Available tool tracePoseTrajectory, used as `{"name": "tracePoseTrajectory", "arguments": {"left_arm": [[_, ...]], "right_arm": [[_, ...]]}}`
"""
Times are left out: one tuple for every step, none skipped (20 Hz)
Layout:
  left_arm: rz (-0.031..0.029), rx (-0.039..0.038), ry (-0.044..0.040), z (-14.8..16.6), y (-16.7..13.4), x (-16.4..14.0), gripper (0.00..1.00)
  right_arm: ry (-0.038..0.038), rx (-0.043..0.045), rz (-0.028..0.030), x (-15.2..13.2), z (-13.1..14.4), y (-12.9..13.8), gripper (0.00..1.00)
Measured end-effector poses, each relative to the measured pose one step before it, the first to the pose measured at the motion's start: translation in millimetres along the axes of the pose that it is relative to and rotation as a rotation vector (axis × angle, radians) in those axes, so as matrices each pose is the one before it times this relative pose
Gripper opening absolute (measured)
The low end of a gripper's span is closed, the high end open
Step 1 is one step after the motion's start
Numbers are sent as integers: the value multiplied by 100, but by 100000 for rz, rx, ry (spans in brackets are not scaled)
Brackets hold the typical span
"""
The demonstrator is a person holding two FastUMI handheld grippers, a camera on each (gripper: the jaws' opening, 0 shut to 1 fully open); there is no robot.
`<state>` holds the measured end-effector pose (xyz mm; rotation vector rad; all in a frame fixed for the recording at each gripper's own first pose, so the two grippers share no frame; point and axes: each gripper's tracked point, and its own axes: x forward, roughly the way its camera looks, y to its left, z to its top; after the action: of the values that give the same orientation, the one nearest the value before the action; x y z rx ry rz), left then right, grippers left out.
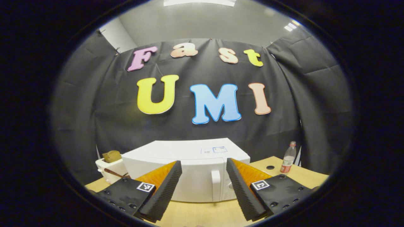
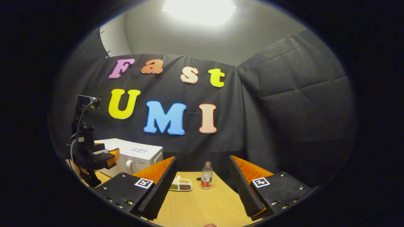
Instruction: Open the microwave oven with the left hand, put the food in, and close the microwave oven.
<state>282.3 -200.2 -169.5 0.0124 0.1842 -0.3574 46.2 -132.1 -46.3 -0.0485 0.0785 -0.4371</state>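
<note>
The white microwave oven (image 1: 189,157) stands shut on the wooden table, its vertical door handle (image 1: 216,184) facing me. My left gripper (image 1: 203,186) is open in front of the door, apart from it, with the handle showing between its fingers. In the right gripper view the microwave oven (image 2: 132,156) is at the left, with the left gripper (image 2: 99,159) held before it. A white divided food tray (image 2: 180,184) with green, brown and pale portions lies on the table ahead. My right gripper (image 2: 202,186) is open above the table, short of the tray, holding nothing.
A plastic bottle (image 2: 206,176) with a red label stands just right of the tray; the same bottle (image 1: 288,157) shows right of the microwave. A white toaster (image 1: 109,168) with brown bread sits left of the microwave. A round hole (image 1: 270,167) marks the table (image 1: 202,214).
</note>
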Motion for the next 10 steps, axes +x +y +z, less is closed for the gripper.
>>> {"name": "tracePoseTrajectory", "arguments": {"left_arm": [[-1484,-205,2091,-1227,-354,906,95],[-1435,-431,1796,-1021,-313,892,95],[-1249,-240,1661,-903,-339,761,95],[-897,62,1772,-913,-242,731,94],[-289,438,2010,-937,-110,792,94],[-529,79,2172,-1020,-169,729,94],[-606,-453,1765,-918,-265,719,98],[-491,-339,2129,-812,-171,591,96],[-330,-173,1730,-689,-123,638,96],[-290,52,1723,-710,-5,601,95]], "right_arm": [[680,-86,-1730,-41,-162,-118,98],[804,227,-1709,16,-178,-83,98],[875,154,-1523,-17,-266,-106,98],[904,-243,-1327,27,-239,-24,98],[1024,-529,-960,-23,-388,-23,98],[887,-741,-673,-52,-199,96,98],[453,-760,-771,85,-76,51,98],[222,-525,-853,62,110,83,98],[261,-172,-700,-15,-79,98,98],[394,-27,-561,-111,0,90,98]]}}
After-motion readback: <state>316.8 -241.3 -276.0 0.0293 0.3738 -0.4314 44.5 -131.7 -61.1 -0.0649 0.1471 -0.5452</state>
